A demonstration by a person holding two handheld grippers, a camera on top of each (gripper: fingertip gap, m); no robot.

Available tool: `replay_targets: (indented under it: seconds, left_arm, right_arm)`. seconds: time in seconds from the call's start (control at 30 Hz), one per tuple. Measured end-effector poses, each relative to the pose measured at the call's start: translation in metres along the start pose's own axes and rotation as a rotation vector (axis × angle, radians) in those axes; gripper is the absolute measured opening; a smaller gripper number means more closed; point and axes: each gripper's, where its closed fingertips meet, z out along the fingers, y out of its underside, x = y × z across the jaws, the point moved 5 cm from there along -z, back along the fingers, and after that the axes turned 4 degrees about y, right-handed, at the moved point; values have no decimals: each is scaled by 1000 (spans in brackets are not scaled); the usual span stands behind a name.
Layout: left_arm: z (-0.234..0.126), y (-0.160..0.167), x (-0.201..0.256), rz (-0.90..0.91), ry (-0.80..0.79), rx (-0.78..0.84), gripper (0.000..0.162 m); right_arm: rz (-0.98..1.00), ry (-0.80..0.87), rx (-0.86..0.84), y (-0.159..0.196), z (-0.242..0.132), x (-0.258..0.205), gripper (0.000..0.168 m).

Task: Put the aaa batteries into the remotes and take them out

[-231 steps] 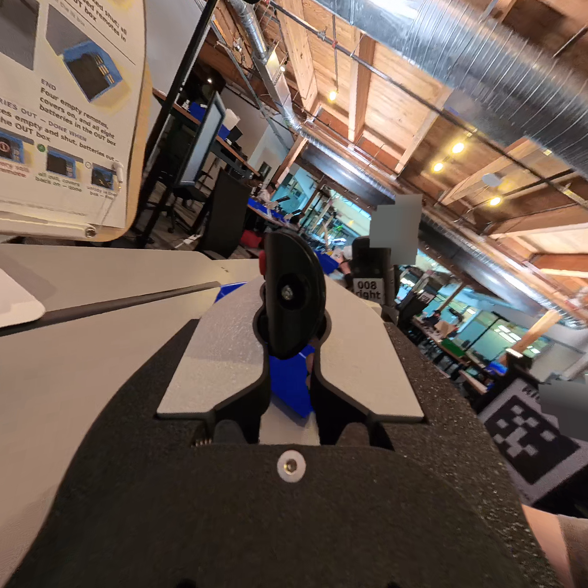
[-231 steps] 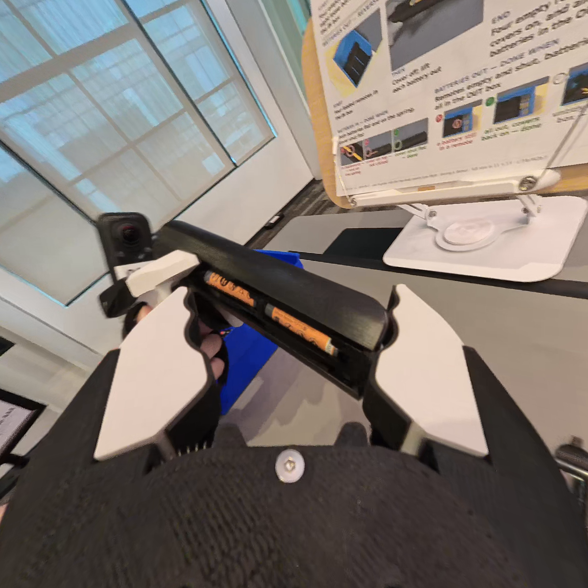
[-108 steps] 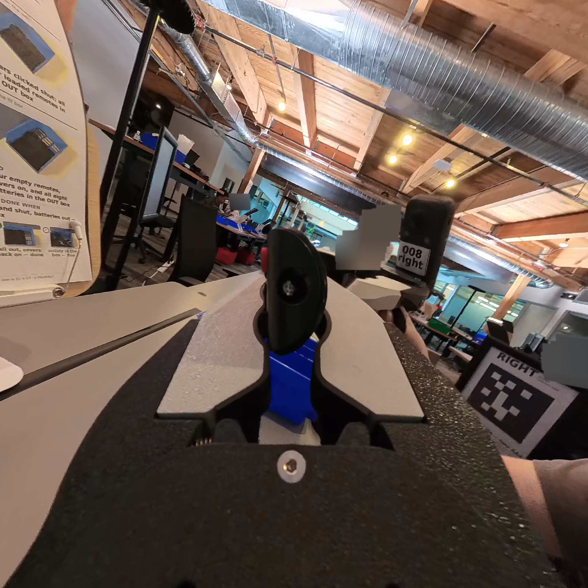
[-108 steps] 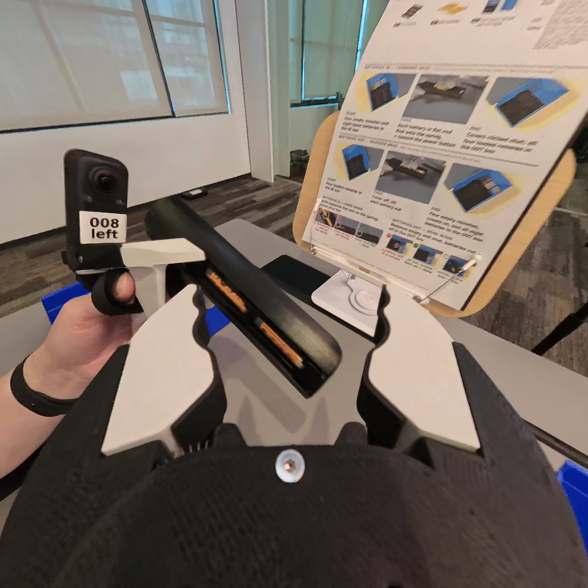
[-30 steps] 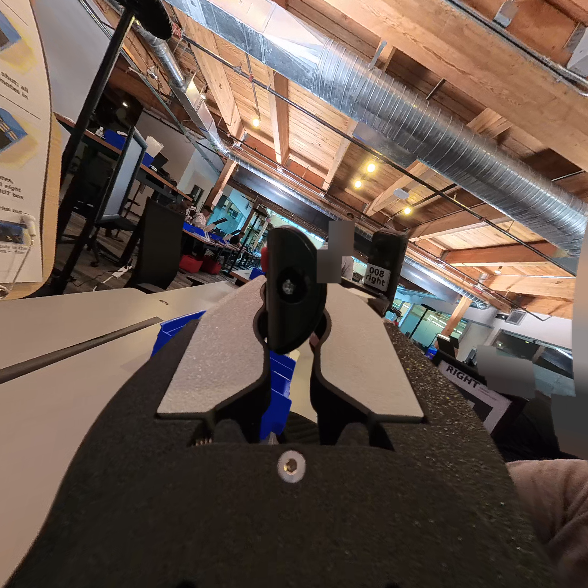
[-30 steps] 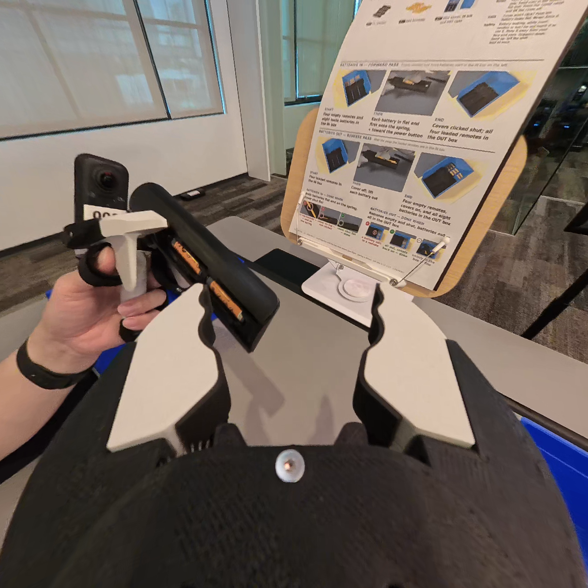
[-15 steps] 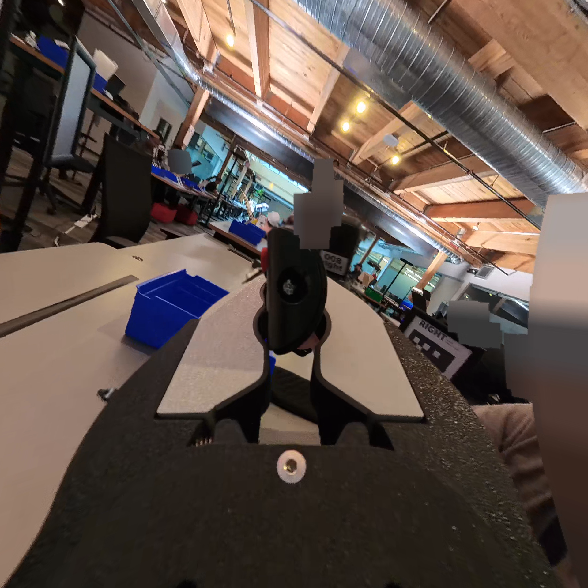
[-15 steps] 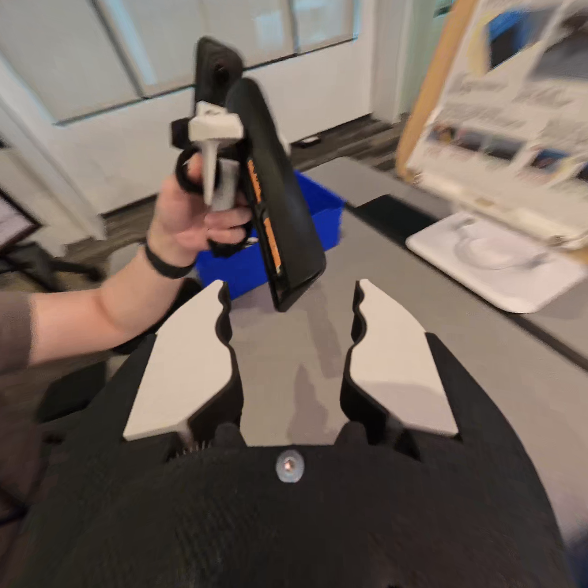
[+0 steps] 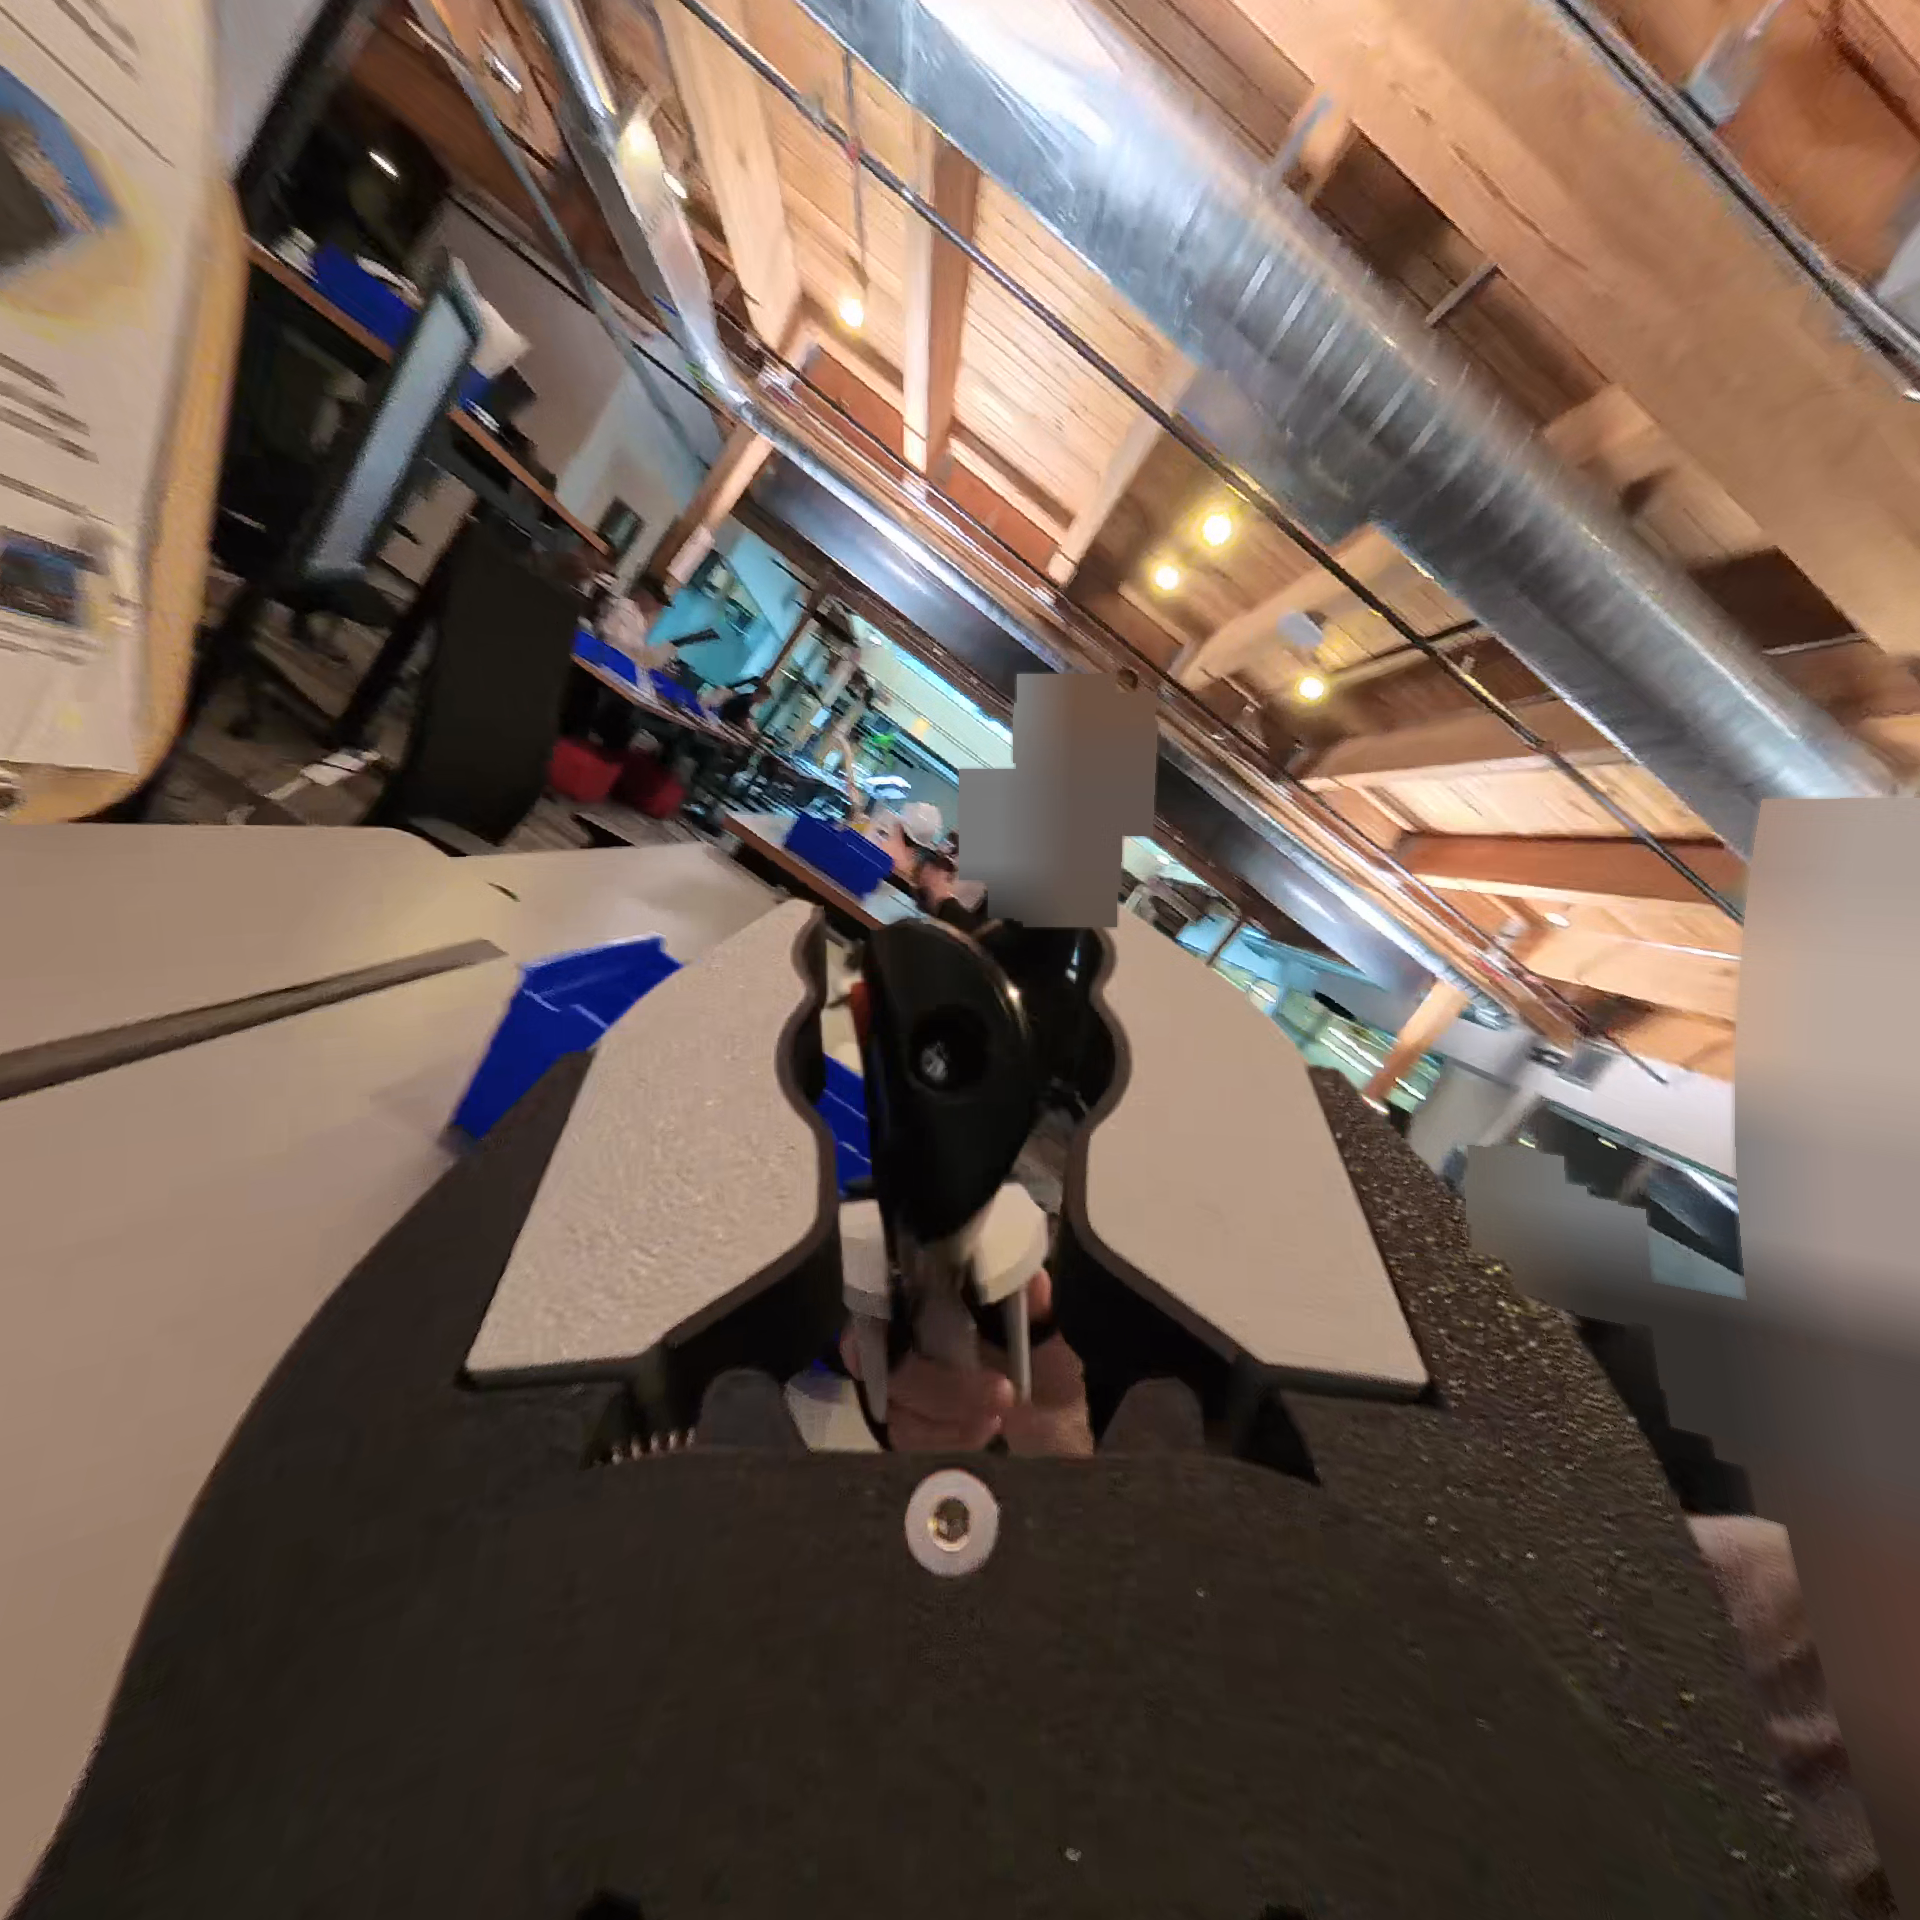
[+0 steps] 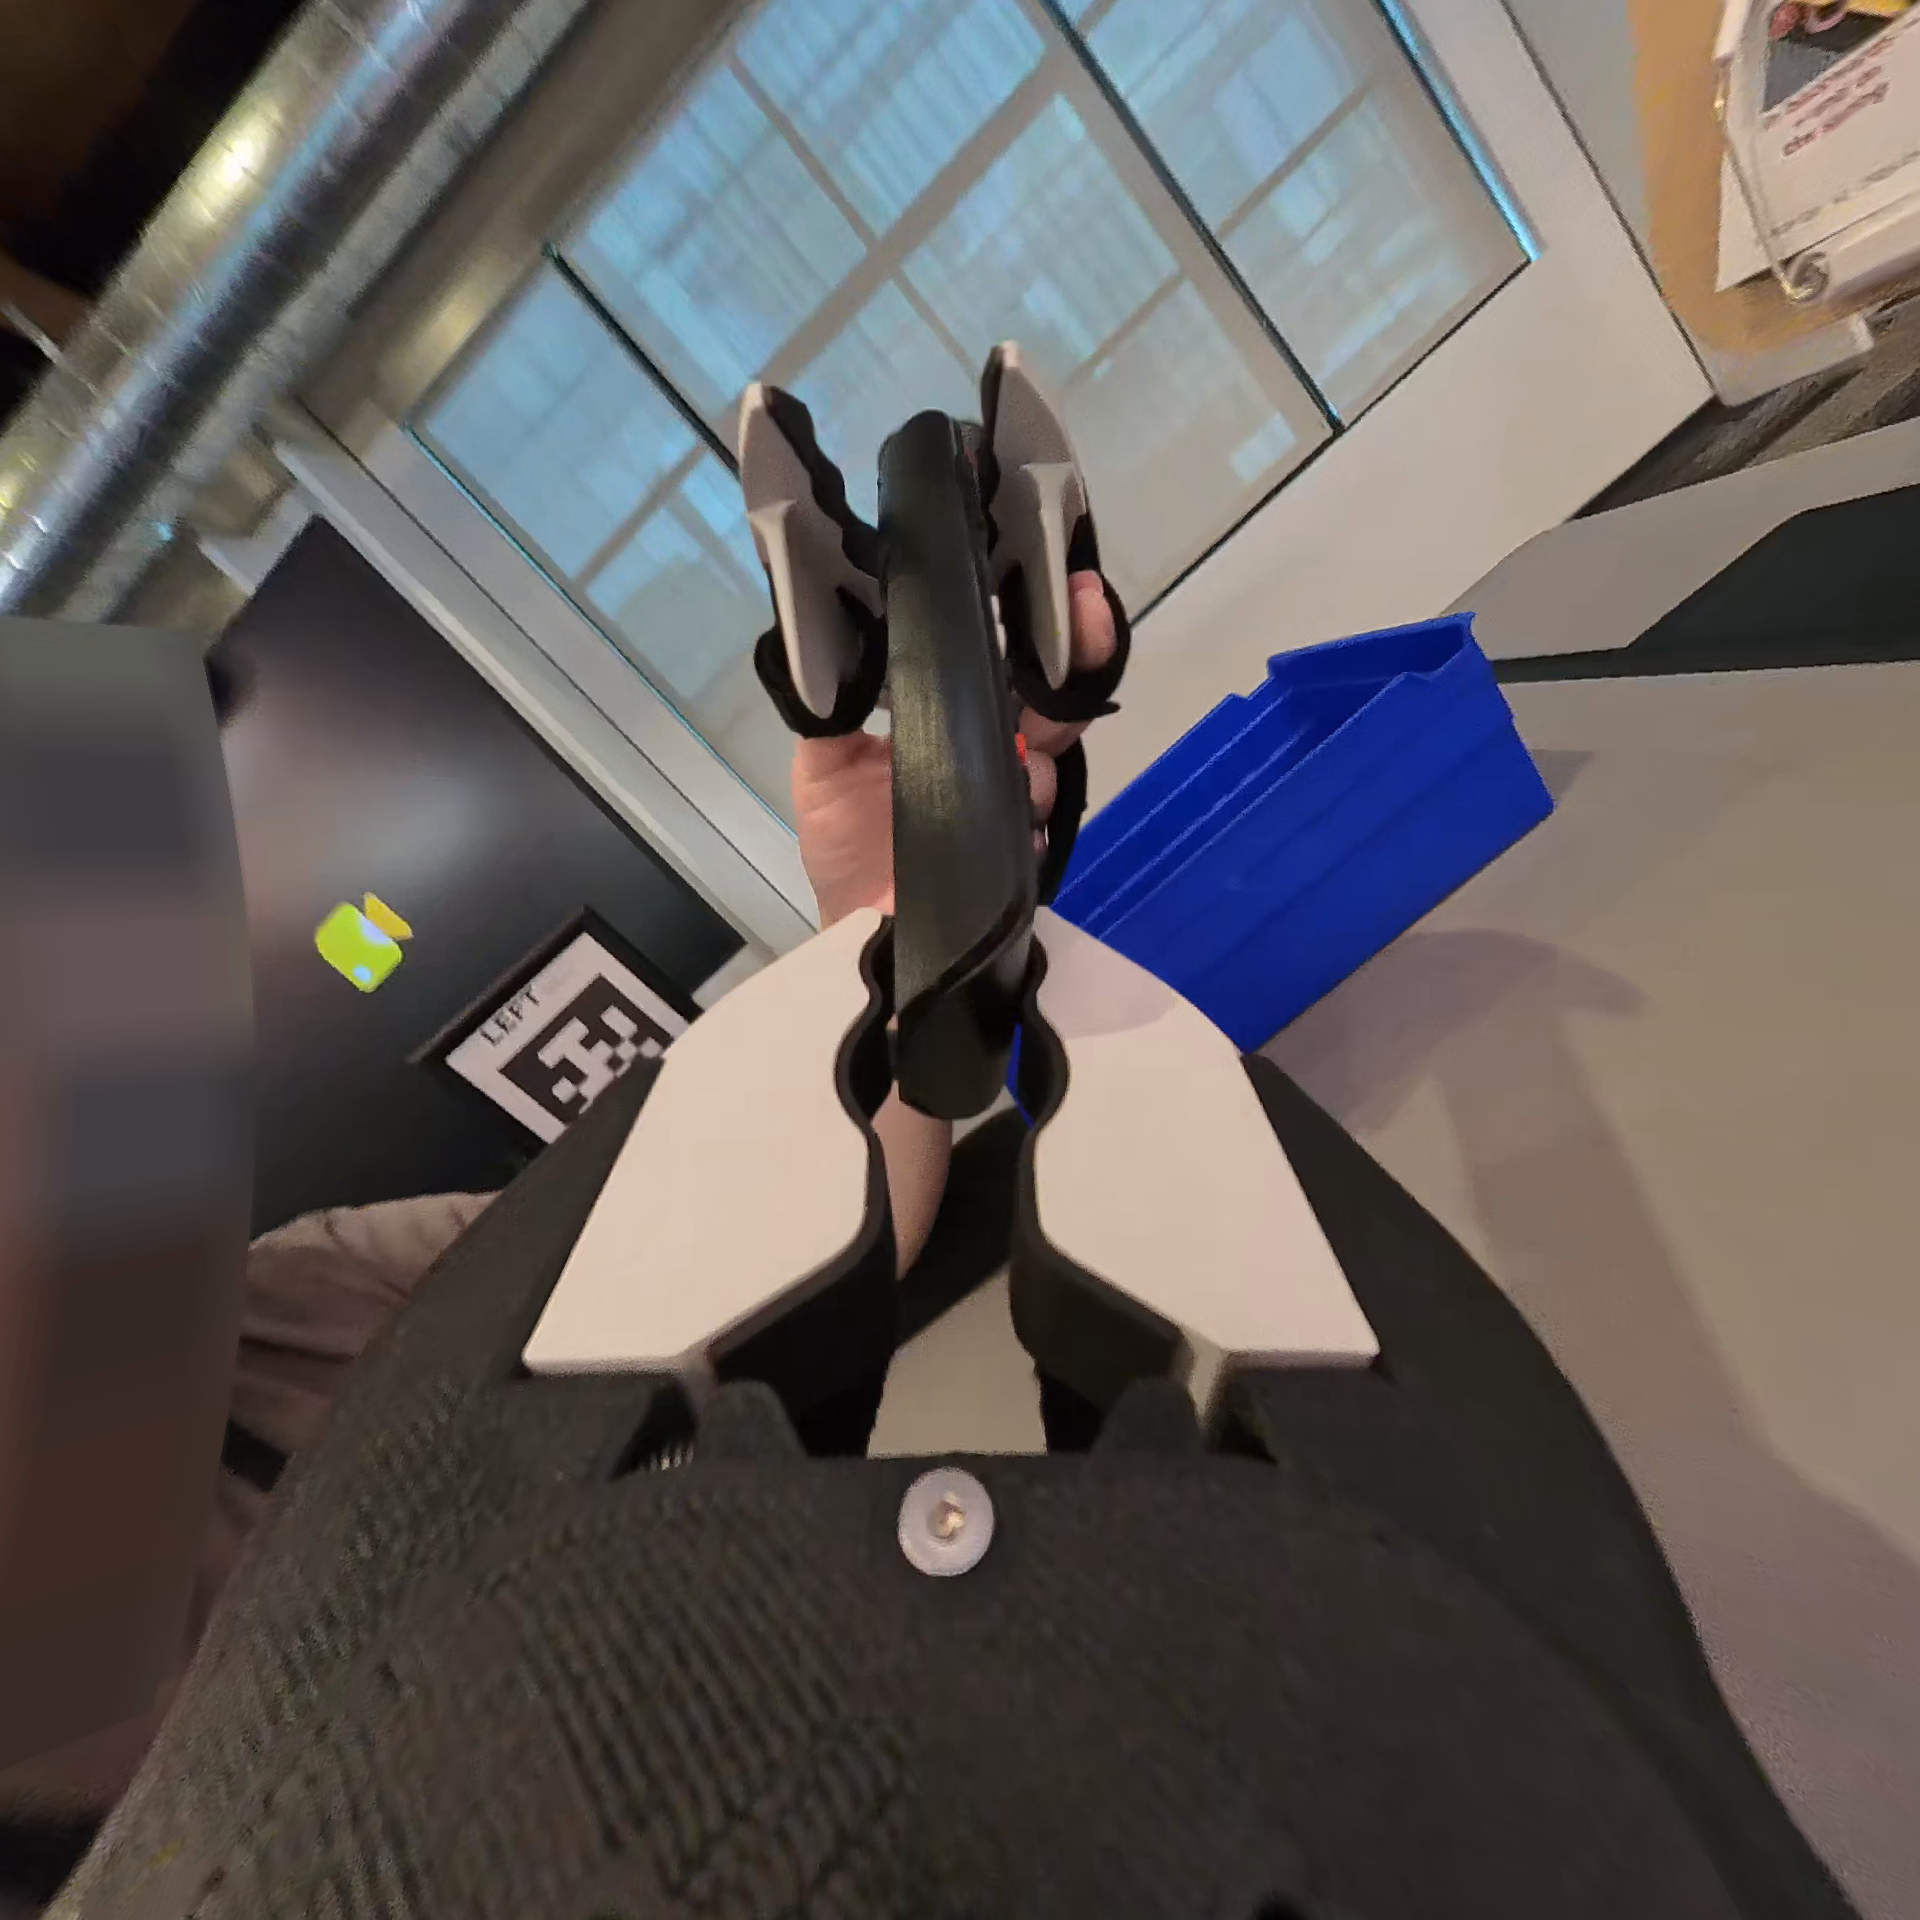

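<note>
A black remote (image 10: 940,727) stands upright between the two grippers. My right gripper (image 10: 956,935) is shut on its lower end. My left gripper (image 9: 956,935) is open, and its fingers stand either side of the remote's top end (image 9: 951,1060) with a gap on each side. From the right wrist view the left gripper (image 10: 883,379) shows farther off, fingers apart around the remote. The right gripper's white fingers (image 9: 1003,1247) show under the remote in the left wrist view. The battery bay faces away, so no batteries show.
A blue bin (image 10: 1299,810) stands on the grey table (image 10: 1662,1143) behind the remote, and also shows in the left wrist view (image 9: 561,1029). An instruction board on a stand (image 9: 83,416) is at the far side of the table. A person's hand (image 10: 842,810) holds the left gripper.
The remote was in my left gripper while the right hung open nearby. Now the right has shut on the remote's lower end and the left has opened. The remote has turned upright.
</note>
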Motion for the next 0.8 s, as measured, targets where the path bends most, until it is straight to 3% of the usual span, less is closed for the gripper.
replay_targets:
  seconds: [0.1,0.27,0.43,0.5,0.8]
  left_arm:
    - [-7,-7,-4,37,-42,69,54]
    - [-6,-3,-11,34,-72,92,52]
    - [1,7,-15,4,-54,86,44]
    - [0,8,-13,16,-30,94,27]
    - [-5,0,-7,40,-28,152,27]
  right_arm:
    - [61,-14,77,2,2,8,21]
    - [144,-99,217,-4,2,10,21]
    - [84,-46,165,4,9,9,21]
    - [67,-38,159,6,12,8,21]
    - [102,-84,180,8,21,7,21]
